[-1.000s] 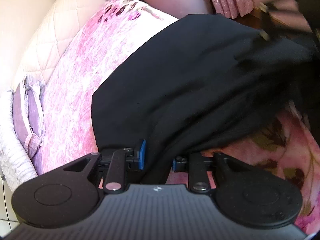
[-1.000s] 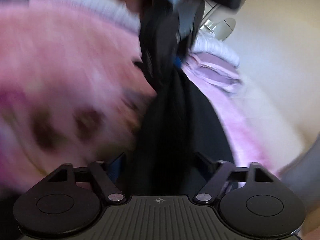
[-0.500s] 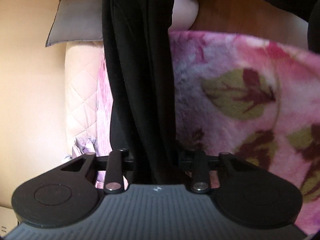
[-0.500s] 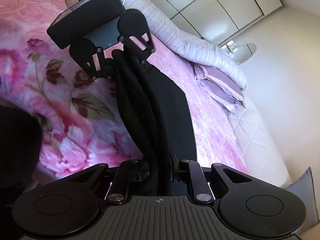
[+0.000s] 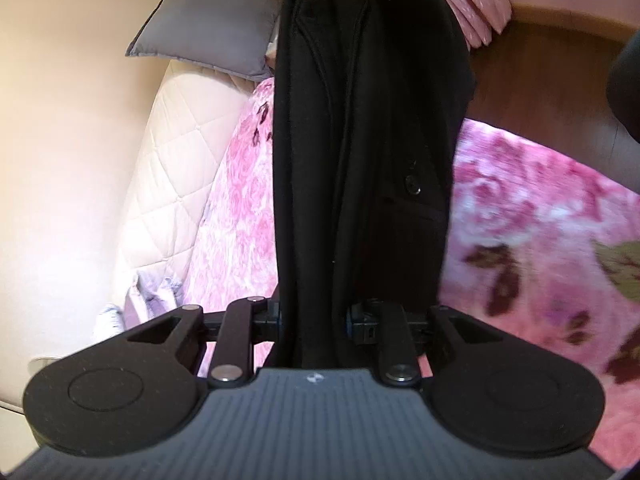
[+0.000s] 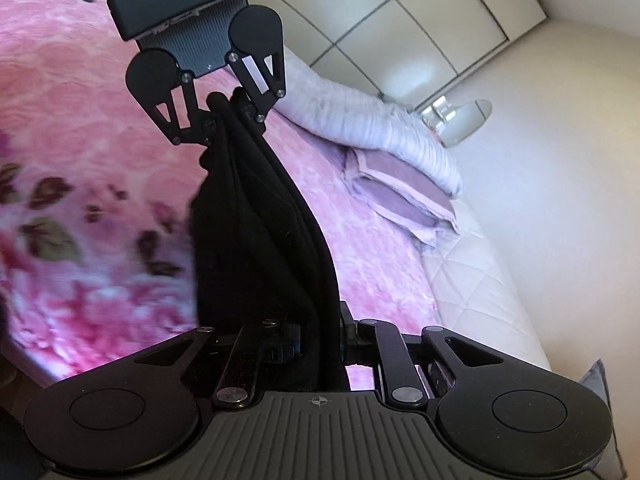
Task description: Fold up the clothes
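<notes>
A black garment (image 5: 360,140) with a dark button and a pocket slit hangs stretched in the air between my two grippers, above a bed. My left gripper (image 5: 314,318) is shut on one end of it. My right gripper (image 6: 318,338) is shut on the other end. In the right wrist view the garment (image 6: 260,240) runs as a folded band up to the left gripper (image 6: 224,120), which faces me from above the bed.
A pink floral blanket (image 5: 540,240) covers the bed (image 6: 80,128). A grey pillow (image 5: 208,20) and a cream quilted mattress edge (image 5: 168,184) lie by the wall. Lilac pillows (image 6: 400,196) sit at the bed's head, near white wardrobe doors (image 6: 400,20). Wooden floor (image 5: 540,68) lies beyond.
The garment went from lying spread on the blanket to hanging taut between both grippers, lifted off the bed. The grippers have moved apart and the band has lengthened.
</notes>
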`<state>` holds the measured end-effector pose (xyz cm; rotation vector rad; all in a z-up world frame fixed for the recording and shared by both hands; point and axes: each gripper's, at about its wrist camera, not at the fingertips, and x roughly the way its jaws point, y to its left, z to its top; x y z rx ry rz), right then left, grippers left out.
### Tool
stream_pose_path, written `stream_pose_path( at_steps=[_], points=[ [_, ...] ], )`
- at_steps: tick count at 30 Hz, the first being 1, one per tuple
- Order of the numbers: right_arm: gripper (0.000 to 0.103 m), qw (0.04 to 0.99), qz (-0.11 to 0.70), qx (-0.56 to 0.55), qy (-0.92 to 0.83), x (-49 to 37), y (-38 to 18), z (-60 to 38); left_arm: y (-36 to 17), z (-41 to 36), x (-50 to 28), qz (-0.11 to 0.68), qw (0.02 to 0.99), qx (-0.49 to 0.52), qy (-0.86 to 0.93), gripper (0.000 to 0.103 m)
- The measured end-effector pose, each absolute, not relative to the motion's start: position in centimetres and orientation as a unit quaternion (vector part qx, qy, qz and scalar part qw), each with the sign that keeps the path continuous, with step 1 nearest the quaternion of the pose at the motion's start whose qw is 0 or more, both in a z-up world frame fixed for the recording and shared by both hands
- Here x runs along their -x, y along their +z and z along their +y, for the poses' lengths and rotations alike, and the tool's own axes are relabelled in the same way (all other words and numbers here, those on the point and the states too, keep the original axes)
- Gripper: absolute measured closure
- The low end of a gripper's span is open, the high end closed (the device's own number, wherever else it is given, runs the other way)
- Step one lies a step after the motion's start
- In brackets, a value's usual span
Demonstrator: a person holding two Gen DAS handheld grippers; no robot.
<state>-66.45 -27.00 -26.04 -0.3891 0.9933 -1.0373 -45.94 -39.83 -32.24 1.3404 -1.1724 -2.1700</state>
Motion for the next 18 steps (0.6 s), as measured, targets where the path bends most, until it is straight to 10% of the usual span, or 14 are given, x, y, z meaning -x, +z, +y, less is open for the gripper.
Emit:
stream_pose_path(
  at_steps=[18],
  points=[
    [0.089, 0.714, 0.552, 0.039, -0.429, 74.8, -11.2, -39.2, -18.3, -50.9, 57.2, -0.305, 0.087, -0.497, -0.808, 0.082]
  ],
)
